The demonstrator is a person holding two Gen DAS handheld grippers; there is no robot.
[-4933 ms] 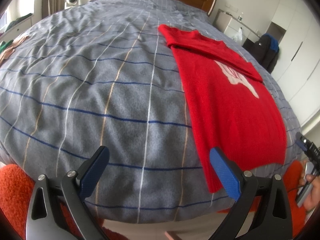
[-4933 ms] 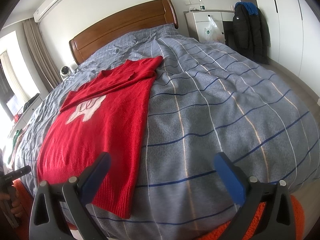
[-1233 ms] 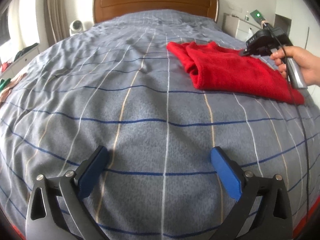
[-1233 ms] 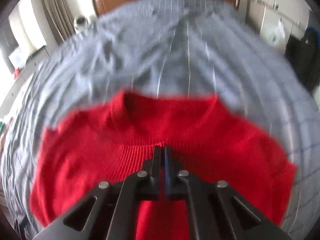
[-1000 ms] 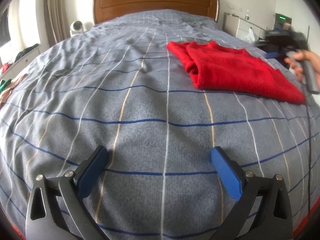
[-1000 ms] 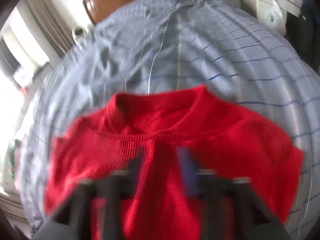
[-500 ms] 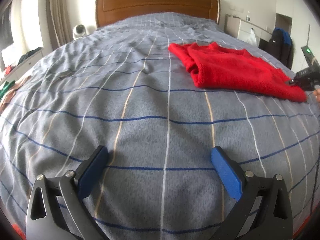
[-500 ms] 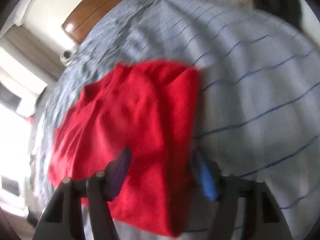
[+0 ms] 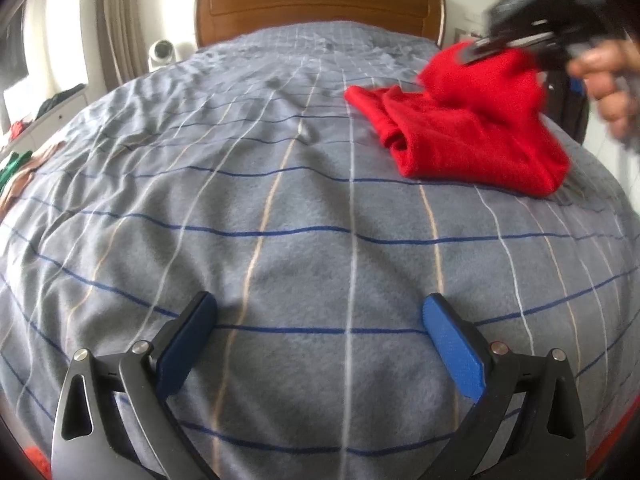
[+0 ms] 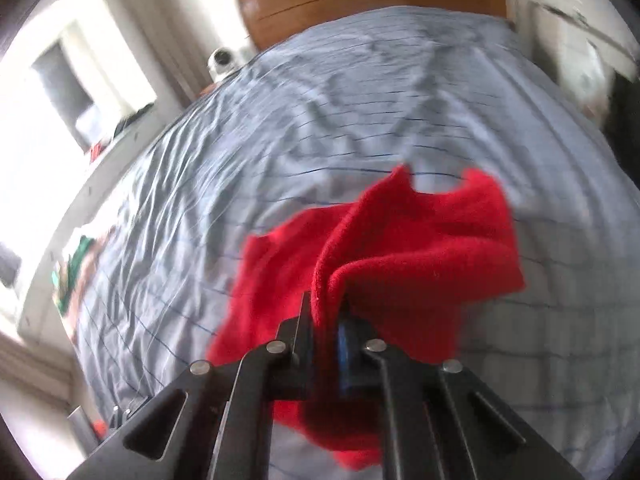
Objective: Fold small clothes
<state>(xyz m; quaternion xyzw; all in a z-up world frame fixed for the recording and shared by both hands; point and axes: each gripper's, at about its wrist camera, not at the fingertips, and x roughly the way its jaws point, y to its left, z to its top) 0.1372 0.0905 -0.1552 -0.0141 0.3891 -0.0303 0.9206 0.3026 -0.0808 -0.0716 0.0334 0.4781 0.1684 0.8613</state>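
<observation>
- The bed (image 9: 280,240), under a grey checked cover, fills both views; its wooden headboard (image 9: 320,4) stands at twelve o'clock in the left wrist view.
- The red sweater (image 9: 472,136) lies on the cover at about one to two o'clock from the left claw (image 9: 320,352), well apart from it and near the bed's right-hand side.
- The part of the sweater on the cover runs long from roughly eleven o'clock, where a bunched end lies towards the headboard, down to four o'clock, where a rounded folded end points at the bed's edge.
- One end of the sweater is lifted off the cover. The right claw (image 10: 326,320) is clenched on a ridge of that red knit, with cloth squeezed between its pads.
- In the right wrist view the held cloth spreads away from the claw towards one and two o'clock, and a lower layer hangs towards seven o'clock.
- The right claw is plainly the nearer one, since it is on the garment itself. I judge the coming fold depends on carrying the raised end along the sweater's long axis and over the part at rest.
- The left claw hangs released over bare cover, its blue pads (image 9: 452,352) wide apart with nothing between them.
</observation>
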